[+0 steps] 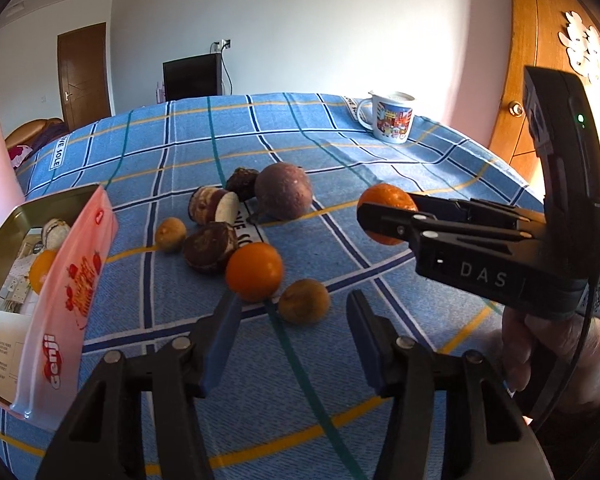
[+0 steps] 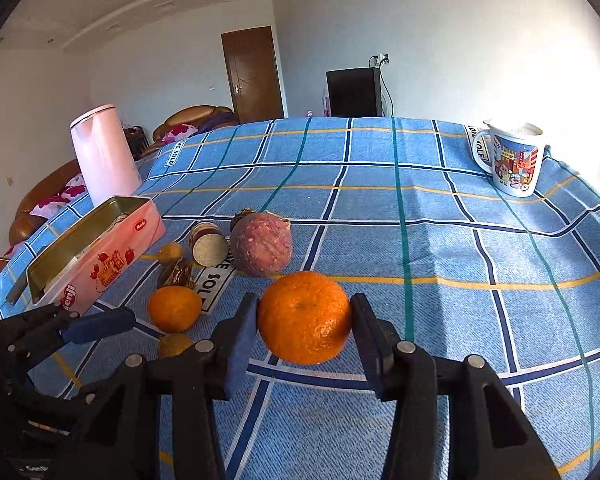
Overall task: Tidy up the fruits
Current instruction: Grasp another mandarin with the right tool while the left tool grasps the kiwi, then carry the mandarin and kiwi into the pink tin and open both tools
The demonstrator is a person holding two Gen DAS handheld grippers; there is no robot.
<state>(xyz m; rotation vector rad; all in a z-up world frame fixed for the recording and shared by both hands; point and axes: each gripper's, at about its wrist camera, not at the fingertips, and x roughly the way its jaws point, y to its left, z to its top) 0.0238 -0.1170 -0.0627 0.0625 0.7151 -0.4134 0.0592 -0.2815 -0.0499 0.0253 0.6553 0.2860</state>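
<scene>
My right gripper [image 2: 304, 320] is shut on an orange mandarin [image 2: 305, 317] and holds it just above the blue checked cloth; it also shows in the left wrist view [image 1: 384, 216]. My left gripper [image 1: 294, 320] is open and empty, just in front of a brown longan [image 1: 304, 301] and a second mandarin [image 1: 254, 266]. Behind them lie a purple passion fruit [image 1: 284, 191], dark mangosteen pieces [image 1: 210, 246] and another longan [image 1: 171, 234]. The pink tin box [image 1: 56, 280] at the left holds a mandarin [image 1: 40, 270] and a cut fruit piece.
A printed mug [image 1: 390, 117] stands at the far right of the table [image 2: 420, 240]. A pink kettle [image 2: 104, 154] stands behind the tin box [image 2: 96, 256]. A wooden cabinet [image 1: 540, 60] is at the right. A door and a dark monitor are in the room behind.
</scene>
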